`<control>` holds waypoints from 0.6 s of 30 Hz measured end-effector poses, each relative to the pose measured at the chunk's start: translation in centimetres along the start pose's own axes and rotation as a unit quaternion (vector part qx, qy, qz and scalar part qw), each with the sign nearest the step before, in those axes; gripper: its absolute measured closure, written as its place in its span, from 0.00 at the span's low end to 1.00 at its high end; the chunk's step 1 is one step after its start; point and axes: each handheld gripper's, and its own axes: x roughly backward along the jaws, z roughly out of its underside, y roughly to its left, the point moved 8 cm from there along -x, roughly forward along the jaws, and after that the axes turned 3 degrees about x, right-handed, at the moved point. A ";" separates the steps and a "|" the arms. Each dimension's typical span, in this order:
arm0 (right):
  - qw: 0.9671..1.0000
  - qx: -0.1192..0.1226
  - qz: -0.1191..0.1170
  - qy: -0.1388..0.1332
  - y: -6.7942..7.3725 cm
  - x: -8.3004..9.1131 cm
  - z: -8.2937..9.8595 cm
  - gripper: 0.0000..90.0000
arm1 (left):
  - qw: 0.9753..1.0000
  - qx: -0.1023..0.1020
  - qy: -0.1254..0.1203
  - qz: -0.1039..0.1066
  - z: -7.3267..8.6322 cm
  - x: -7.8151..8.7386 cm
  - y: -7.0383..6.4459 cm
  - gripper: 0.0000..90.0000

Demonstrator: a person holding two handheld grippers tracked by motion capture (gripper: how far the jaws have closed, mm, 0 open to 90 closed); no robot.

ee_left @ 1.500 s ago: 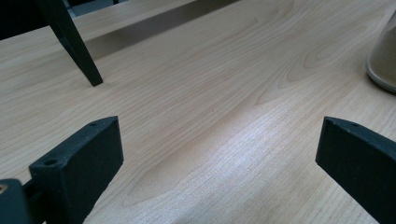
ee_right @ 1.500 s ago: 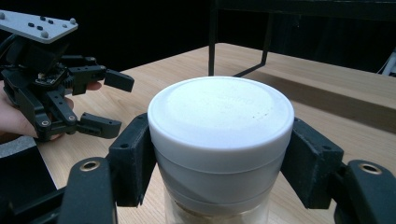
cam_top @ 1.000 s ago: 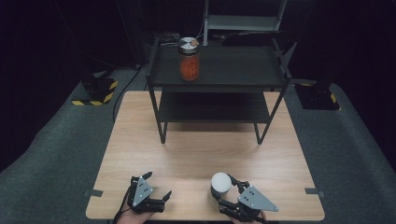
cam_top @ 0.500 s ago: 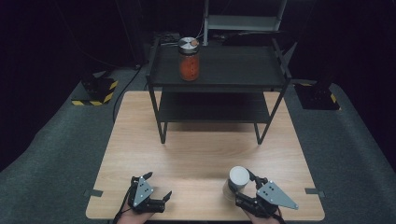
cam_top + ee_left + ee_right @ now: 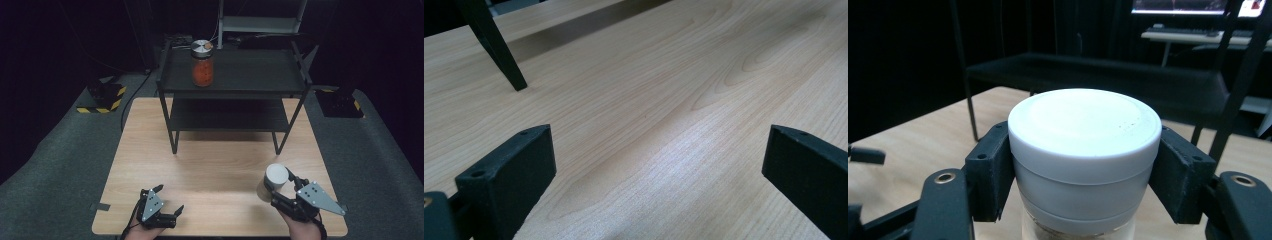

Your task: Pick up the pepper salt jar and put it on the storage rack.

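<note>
Dark curtains and grey carpet surround a pale wood-grain table [image 5: 215, 165], at whose far end stands a black two-tier metal shelf rack [image 5: 235, 75]. On the rack's top tier, toward its left end, sits a glass jar of orange-red contents [image 5: 202, 64] with a silver lid. Well in front of the rack, near the table's front right, the right gripper [image 5: 1083, 170] has its jaws pressed on either side of a white-lidded jar [image 5: 1083, 145], clamped at the smooth, round plastic lid; the clear glass below shows something tan. The left gripper [image 5: 167, 205] rests near the table's front left, jaws spread wide over bare wood with nothing between them.

The step in hand looks like carrying this jar toward the rack. Since the hold is on the lid only, the jar should be kept upright and moved steadily, lest the slick plastic slip. It should clear the rack's thin black legs and tier edge before being set down flat.
</note>
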 end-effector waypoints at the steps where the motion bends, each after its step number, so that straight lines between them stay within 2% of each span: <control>1: 1.000 0.000 0.001 -0.002 -0.2 0.0 -0.3 0.37 | 1.000 0.000 0.000 0.000 0.0 0.0 0.0 0.01; 7: 1.000 -0.014 0.004 -0.026 -1.3 0.1 -2.8 0.37 | 1.000 0.002 -0.001 0.002 0.0 0.0 0.0 0.01; 18: 0.999 -0.011 0.012 -0.046 -2.7 -0.3 -7.7 0.37 | 1.000 0.003 -0.002 0.003 0.0 0.0 0.1 0.01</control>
